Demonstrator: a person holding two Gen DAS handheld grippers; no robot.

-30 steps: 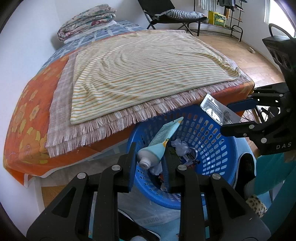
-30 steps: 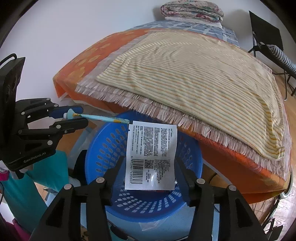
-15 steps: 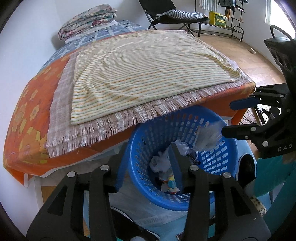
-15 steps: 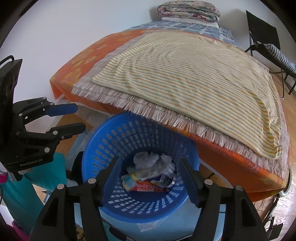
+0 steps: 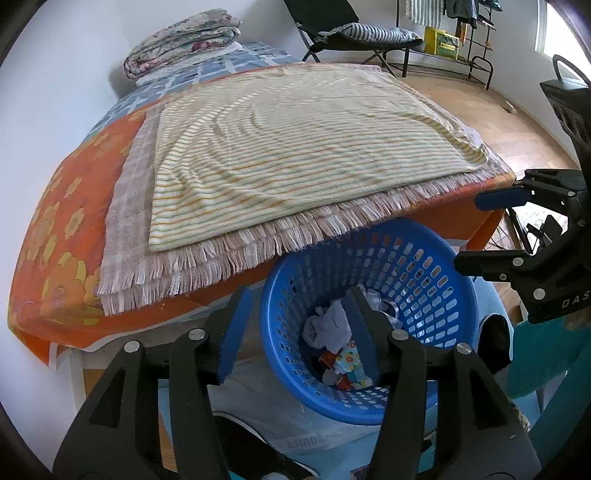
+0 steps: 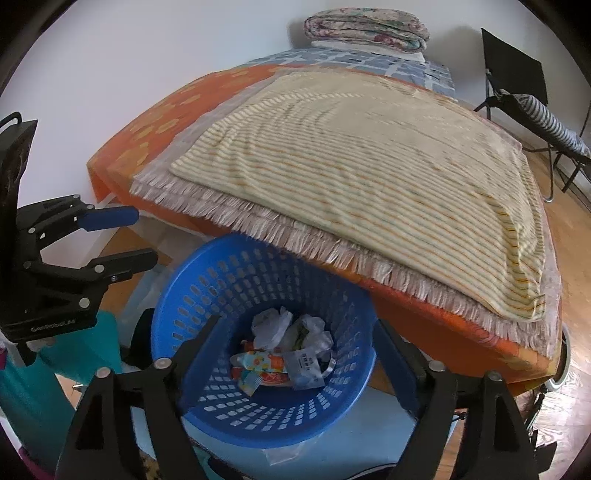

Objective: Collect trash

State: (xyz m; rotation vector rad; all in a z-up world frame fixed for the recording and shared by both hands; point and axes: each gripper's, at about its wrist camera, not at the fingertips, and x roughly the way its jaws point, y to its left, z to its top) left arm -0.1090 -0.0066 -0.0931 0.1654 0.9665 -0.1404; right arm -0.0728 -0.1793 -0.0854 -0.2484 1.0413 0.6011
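A blue perforated basket (image 5: 424, 266) stands below the bed's foot edge and also shows in the right wrist view (image 6: 207, 295). It holds a pile of trash (image 6: 284, 354): crumpled white plastic, colourful wrappers, a white labelled packet. The pile shows in the left wrist view too (image 5: 336, 343). My left gripper (image 5: 299, 328) is open and empty over the basket's left rim; it appears at the left of the right wrist view (image 6: 125, 236). My right gripper (image 6: 295, 347) is open and empty above the basket; it appears at the right of the left wrist view (image 5: 476, 229).
A bed with an orange flowered sheet (image 5: 55, 236), a fringed throw and a striped blanket (image 5: 295, 147) fills the far side. Folded quilts (image 5: 181, 40) lie at its head. A black lounger (image 5: 354, 33) and a rack stand beyond on wooden floor. A light blue stool (image 6: 351, 435) carries the basket.
Both grippers opened. The toothpaste tube left my left gripper and the white labelled packet left my right gripper; both now lie in the basket.
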